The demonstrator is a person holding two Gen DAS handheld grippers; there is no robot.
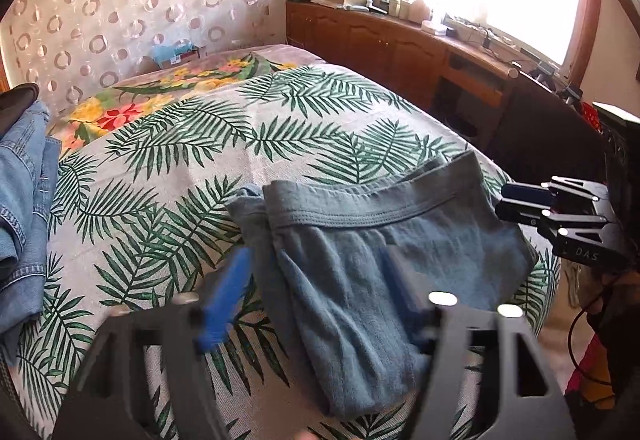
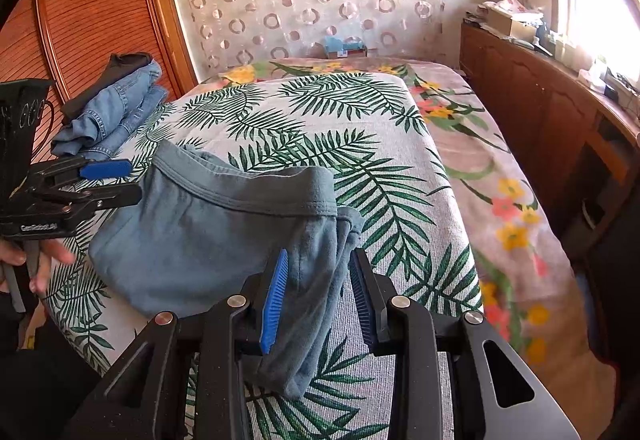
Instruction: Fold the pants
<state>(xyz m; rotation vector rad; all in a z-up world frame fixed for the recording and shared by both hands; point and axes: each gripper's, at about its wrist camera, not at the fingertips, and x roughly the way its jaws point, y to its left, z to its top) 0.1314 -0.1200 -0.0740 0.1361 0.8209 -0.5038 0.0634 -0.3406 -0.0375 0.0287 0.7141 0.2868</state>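
Observation:
Grey-blue pants (image 1: pixel 360 240) (image 2: pixel 192 240) lie folded on the palm-leaf bedspread (image 1: pixel 180 160) (image 2: pixel 320 112), elastic waistband toward the far side. My left gripper (image 1: pixel 314 252) hovers over their left part, open wide. Its blue pad (image 1: pixel 228 296) is above the bedspread and its dark finger (image 1: pixel 404 296) above the cloth. The right wrist view shows it (image 2: pixel 134 180) at the pants' left edge, jaws apart. My right gripper (image 2: pixel 319 254) is shut on a bunched fold at the pants' right edge, and cloth hangs below its pads. In the left wrist view it (image 1: pixel 500 200) reaches in from the right.
Folded jeans (image 1: pixel 20 180) (image 2: pixel 116 100) are stacked at the bed's left side by a wooden wardrobe (image 2: pixel 80 8). A wooden cabinet (image 1: pixel 400 48) (image 2: pixel 540 100) with clutter runs under the window on the right. A hand (image 2: pixel 40 260) holds the left gripper's handle.

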